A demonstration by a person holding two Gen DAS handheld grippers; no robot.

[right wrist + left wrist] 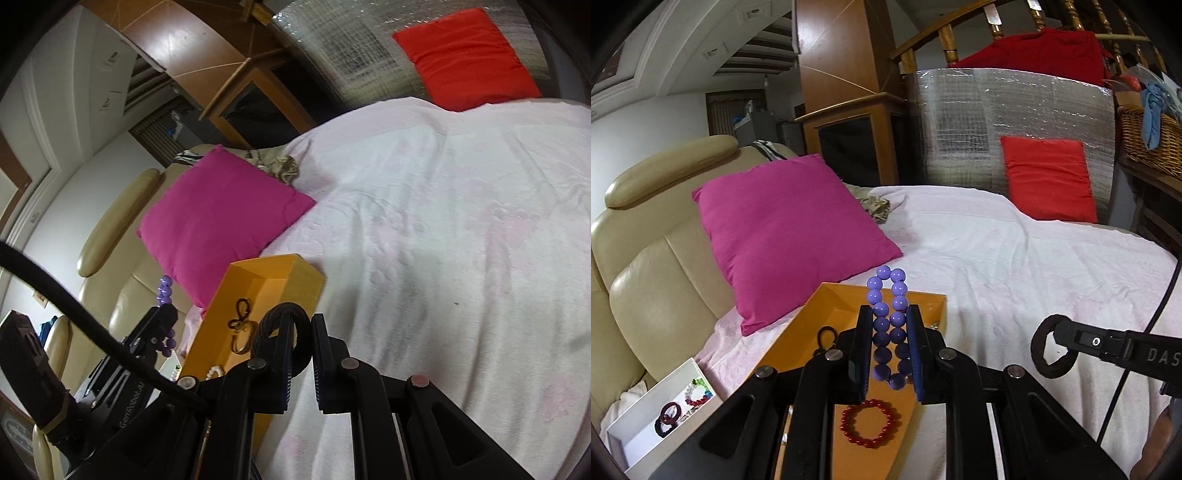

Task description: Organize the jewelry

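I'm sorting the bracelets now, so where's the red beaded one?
In the left wrist view, the red beaded bracelet lies flat in the orange tray, low centre, below the purple bead bracelet held by the left gripper.

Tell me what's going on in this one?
A person is sorting jewelry on a bed. The left gripper holds a purple bead bracelet above the orange tray. The right gripper carries a dark band looped over one finger. A red bead bracelet lies in the tray.

Both wrist views look forward, close over the shared orange tray (827, 295)
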